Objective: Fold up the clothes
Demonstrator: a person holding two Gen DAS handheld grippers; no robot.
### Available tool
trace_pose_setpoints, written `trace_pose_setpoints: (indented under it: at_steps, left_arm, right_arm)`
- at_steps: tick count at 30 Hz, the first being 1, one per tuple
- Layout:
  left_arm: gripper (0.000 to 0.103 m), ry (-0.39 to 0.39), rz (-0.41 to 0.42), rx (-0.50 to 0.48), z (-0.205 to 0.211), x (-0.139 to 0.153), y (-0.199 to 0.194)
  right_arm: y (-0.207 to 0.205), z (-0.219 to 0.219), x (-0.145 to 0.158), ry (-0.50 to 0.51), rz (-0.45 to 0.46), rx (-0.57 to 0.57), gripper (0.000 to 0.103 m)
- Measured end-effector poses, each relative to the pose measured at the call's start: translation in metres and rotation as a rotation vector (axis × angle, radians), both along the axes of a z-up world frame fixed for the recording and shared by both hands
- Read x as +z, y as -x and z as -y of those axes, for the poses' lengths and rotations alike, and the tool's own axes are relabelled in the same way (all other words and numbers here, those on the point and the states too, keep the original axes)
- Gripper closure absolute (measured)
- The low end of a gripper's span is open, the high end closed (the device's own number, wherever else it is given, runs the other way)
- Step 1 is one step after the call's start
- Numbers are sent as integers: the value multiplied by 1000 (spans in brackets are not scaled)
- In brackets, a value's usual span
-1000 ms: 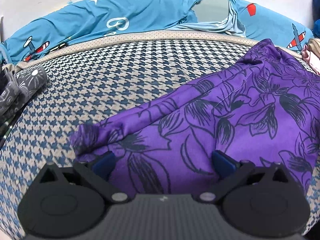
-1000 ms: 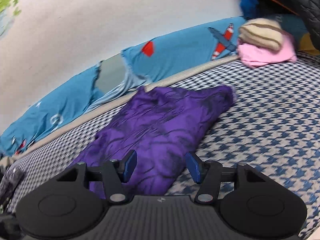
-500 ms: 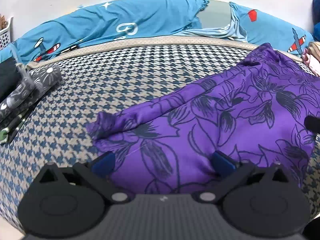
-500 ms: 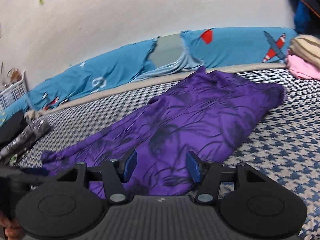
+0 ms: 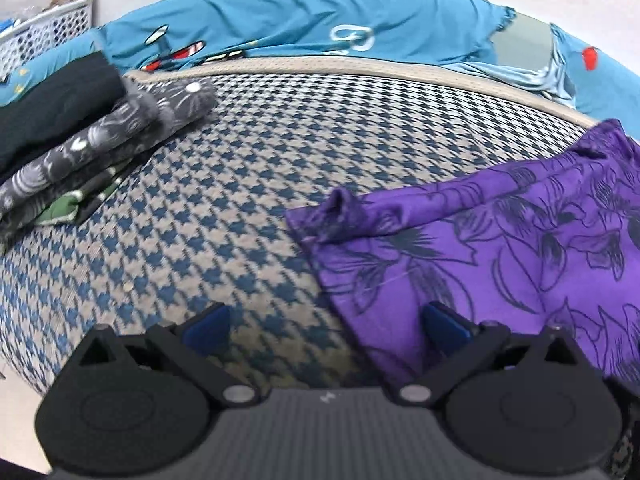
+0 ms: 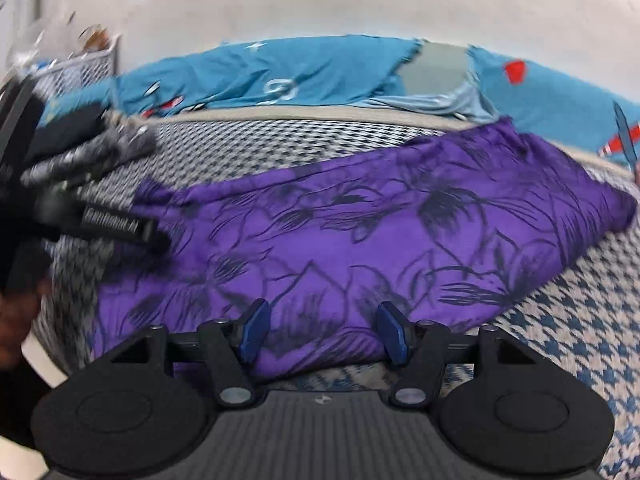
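White lettering on the left tool is too blurred to read.

There is one purple flowery cloth on one bed. One pile of folded clothes sits near one white basket. Two tongs show, left tongs and right tongs.

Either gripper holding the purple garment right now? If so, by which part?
Nothing held. Left gripper is open at the purple garment's near left edge, not clamping it. Right gripper is opening over the near hem, pads not pressing cloth.
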State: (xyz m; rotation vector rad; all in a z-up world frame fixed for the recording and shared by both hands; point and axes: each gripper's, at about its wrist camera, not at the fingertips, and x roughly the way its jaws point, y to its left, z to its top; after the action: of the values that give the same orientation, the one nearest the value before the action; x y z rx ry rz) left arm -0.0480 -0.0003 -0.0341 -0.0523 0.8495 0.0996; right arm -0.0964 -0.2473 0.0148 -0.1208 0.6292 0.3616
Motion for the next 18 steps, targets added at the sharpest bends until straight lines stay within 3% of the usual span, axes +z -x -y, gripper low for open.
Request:
trace_pose_setpoints:
  at_steps: [13,18]
  left_arm:
    - [0,27,-7,35,-12,-1,6]
    - [0,25,29,43,-13,6,11]
  right_arm:
    - [20,-7,-1,19,0,10,43]
    - [24,-8,0,18,-2,8,43]
